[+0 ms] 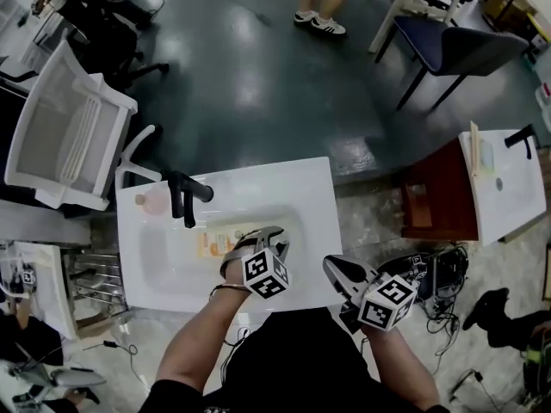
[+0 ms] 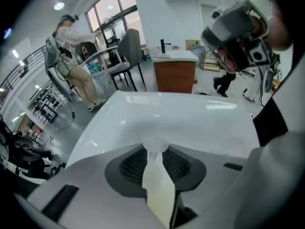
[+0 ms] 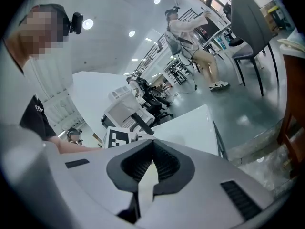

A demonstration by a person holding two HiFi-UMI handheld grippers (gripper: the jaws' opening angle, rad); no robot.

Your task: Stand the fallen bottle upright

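Observation:
A clear bottle (image 1: pixel 213 243) with an orange label lies slanted in the basin of the white sink (image 1: pixel 284 183), its body pointing left. My left gripper (image 1: pixel 241 248) is over the basin, shut on the bottle's cap end. In the left gripper view the round white cap (image 2: pixel 155 143) is pinched at the tips of the left gripper (image 2: pixel 155 151), and the rest of the bottle is hidden. My right gripper (image 1: pixel 333 267) hangs off the sink's front right corner with nothing in it. In its own view the right gripper (image 3: pixel 152 149) has its jaws together.
A black faucet (image 1: pixel 185 198) stands at the basin's back left, with a pink round thing (image 1: pixel 155 202) beside it on the deck. A white chair (image 1: pixel 69 136) is left of the sink. A second sink on a brown cabinet (image 1: pixel 443 200) stands at the right, cables (image 1: pixel 435 274) in front.

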